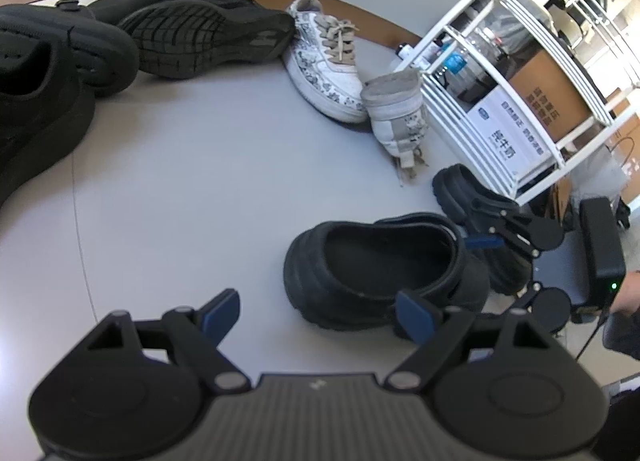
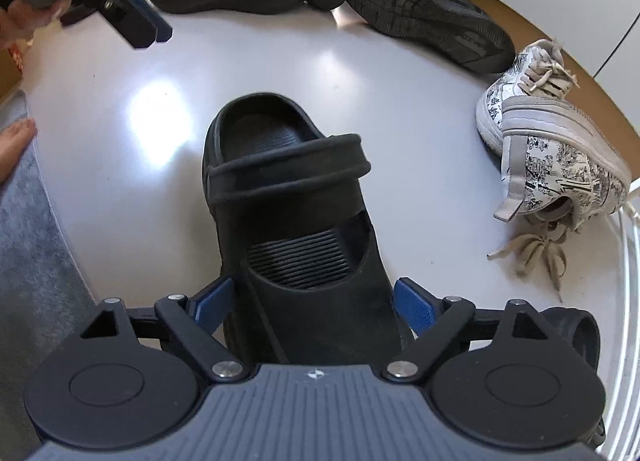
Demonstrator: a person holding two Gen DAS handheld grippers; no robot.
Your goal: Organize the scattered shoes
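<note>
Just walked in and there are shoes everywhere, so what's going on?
A person with a gripper in each hand is sorting shoes on a pale floor. The right gripper stands open astride a black clog, pads not pressing it. The left gripper hovers open, empty. Patterned white sneakers and black sneakers lie scattered; one of each is tipped over.

The left gripper (image 1: 318,315) hangs with its jaws wide apart over the grey floor (image 1: 192,189), nothing between them. Just beyond its right finger sits a black clog (image 1: 372,265). Two printed white sneakers (image 1: 328,61) lie beside a white wire rack (image 1: 516,73).
</note>
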